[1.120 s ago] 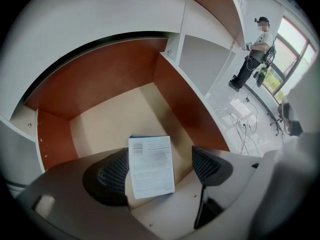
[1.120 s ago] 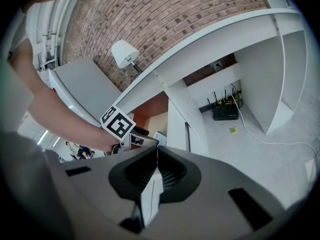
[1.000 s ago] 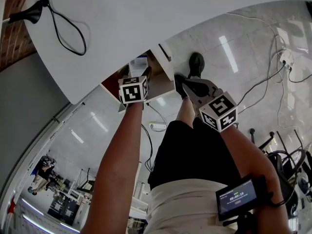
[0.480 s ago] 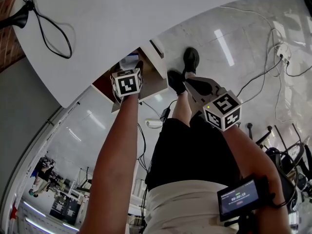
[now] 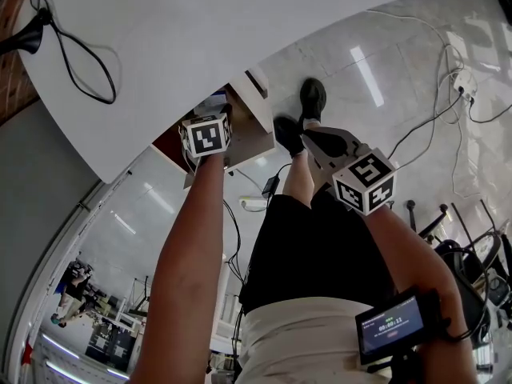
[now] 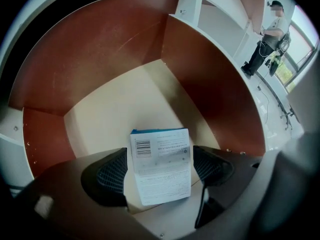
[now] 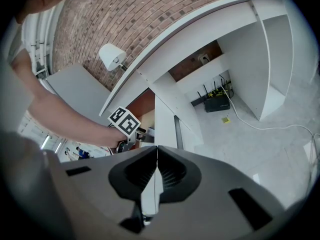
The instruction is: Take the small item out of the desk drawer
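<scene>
Drawer (image 6: 100, 49): pulled open under the white desk (image 5: 240, 30). Red-brown walls, pale beige floor. In the head view its white front panel (image 5: 260, 94) sticks out past the desk edge.

Contents: one small box (image 6: 160, 154), white with a blue top edge, a barcode and fine print on the face toward my camera. I see nothing else on the drawer floor. The box sits at the near end of the drawer, tilted a little, its lower end over the front edge.

Left gripper (image 6: 161, 170): reached into the drawer mouth. Jaws spread just to the width of the box and pressed on its two sides; the ribbed pads (image 6: 107, 176) flank it left and right. Whether the box is clear of the drawer floor I cannot tell. From the head view the marker cube covers most of this, with only a corner of the box showing past it.

Right gripper (image 7: 156, 176): jaws pressed together, nothing between them. Held out over the floor, beside the drawer and apart from it, touching nothing. Its camera looks across at my left arm and the cube at the drawer.

On the desk top: a black cable (image 5: 72, 50) looped near the far corner.
</scene>
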`<state>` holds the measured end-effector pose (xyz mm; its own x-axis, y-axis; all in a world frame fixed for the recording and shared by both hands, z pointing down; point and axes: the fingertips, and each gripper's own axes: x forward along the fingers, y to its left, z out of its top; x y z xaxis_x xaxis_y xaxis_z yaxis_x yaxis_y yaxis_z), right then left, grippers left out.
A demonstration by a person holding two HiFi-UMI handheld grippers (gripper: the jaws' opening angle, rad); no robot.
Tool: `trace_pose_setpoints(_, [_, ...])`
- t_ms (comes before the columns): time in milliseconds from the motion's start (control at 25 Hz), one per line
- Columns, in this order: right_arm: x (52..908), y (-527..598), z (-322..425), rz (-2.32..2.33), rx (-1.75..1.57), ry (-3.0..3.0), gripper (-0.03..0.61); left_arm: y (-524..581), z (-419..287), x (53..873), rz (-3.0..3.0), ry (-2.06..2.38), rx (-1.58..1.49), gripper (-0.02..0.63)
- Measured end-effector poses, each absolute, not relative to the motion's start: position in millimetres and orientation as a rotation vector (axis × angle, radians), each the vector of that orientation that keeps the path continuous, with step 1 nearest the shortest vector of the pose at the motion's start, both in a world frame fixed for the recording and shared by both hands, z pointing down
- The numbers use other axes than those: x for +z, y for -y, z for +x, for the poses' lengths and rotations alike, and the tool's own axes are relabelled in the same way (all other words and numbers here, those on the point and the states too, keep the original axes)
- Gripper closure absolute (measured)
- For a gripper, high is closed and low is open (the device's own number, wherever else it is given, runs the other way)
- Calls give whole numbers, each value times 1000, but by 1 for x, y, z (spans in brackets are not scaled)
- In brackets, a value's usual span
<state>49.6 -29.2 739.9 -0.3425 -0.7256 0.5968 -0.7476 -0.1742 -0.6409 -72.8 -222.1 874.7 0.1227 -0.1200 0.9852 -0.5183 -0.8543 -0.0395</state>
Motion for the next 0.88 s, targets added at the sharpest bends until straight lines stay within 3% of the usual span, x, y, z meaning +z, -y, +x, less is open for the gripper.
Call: trace_pose_setpoints(880, [743,22,59,1790,1571,1963,572,217,-81,889,2056,643,1846,225])
